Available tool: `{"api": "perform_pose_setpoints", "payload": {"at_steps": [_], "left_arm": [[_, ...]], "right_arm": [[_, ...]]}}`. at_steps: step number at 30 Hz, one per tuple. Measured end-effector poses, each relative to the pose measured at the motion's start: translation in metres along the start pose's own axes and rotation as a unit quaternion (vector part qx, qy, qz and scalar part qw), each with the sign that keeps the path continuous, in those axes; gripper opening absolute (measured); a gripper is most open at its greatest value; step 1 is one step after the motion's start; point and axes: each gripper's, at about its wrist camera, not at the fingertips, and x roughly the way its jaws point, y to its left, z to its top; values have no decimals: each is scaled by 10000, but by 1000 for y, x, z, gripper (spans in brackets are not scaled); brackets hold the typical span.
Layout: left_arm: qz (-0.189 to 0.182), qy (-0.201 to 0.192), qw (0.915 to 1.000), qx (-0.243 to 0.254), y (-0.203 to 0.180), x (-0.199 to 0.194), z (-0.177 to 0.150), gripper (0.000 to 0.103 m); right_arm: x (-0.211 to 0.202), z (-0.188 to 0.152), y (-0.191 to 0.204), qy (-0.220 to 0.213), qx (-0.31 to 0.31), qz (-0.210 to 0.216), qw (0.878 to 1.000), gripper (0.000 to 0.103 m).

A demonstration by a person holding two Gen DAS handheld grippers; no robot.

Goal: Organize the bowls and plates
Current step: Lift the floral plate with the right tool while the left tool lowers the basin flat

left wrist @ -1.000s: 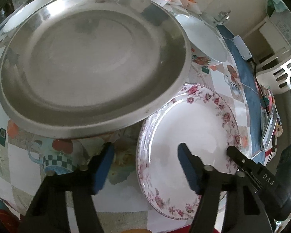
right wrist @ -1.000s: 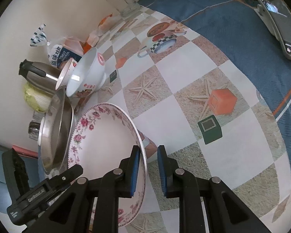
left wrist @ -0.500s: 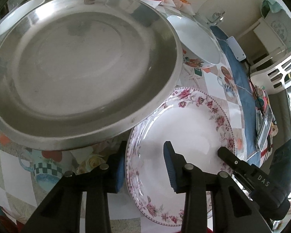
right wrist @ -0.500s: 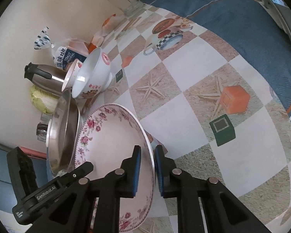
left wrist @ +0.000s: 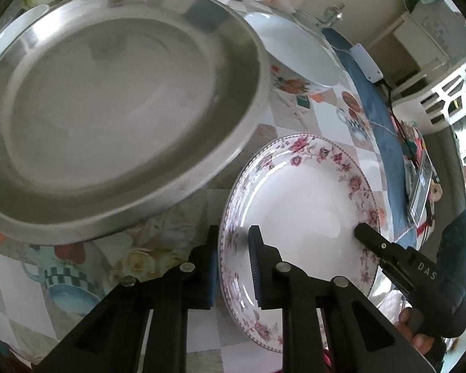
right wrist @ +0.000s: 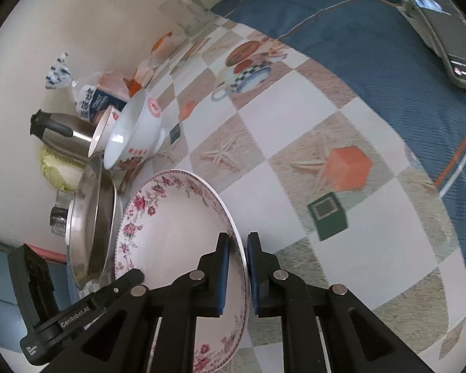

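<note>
A white plate with a pink floral rim lies on the checked tablecloth beside a large steel plate. My left gripper straddles the plate's near-left rim; its jaws are closing, and both pads touch the rim. A finger of the right gripper rests on the opposite rim. In the right wrist view my right gripper is shut on that edge of the floral plate. The steel plate stands just past it. A white bowl with red print sits behind.
A steel kettle, a cabbage, food packets and a glass line the wall. A blue cloth with a phone covers the table's far side. A white basket stands beyond the table.
My left jaws went from wide apart over the plate's edge to closed against its rim. The right jaws narrowed a little onto the opposite rim. Both hands stayed nearly in place.
</note>
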Motion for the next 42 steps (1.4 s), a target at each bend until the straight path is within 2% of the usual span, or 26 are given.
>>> {"api": "perform_pose_setpoints", "payload": {"at_steps": [6, 10, 15, 23, 35, 42], "left_arm": [[-49, 19, 10000, 45, 0, 0, 1, 18], [73, -19, 9997, 235, -5, -1, 1, 19], [25, -9, 9996, 298, -8, -1, 2, 19], [-24, -293, 9981, 538, -17, -13, 6, 19], [-190, -405, 9969, 643, -24, -25, 6, 19], [-234, -641, 9943, 819, -33, -40, 7, 19]], "right_arm": [[-1, 0, -3, -36, 48, 1, 10000, 12], [-2, 0, 0, -53, -91, -117, 9999, 13], [-4, 0, 4, -67, -238, -302, 9992, 13], [-16, 1, 8, -260, -361, -289, 9986, 13], [-33, 1, 12, -529, -433, -258, 9973, 14], [-47, 1, 23, -774, -600, -334, 9946, 14]]}}
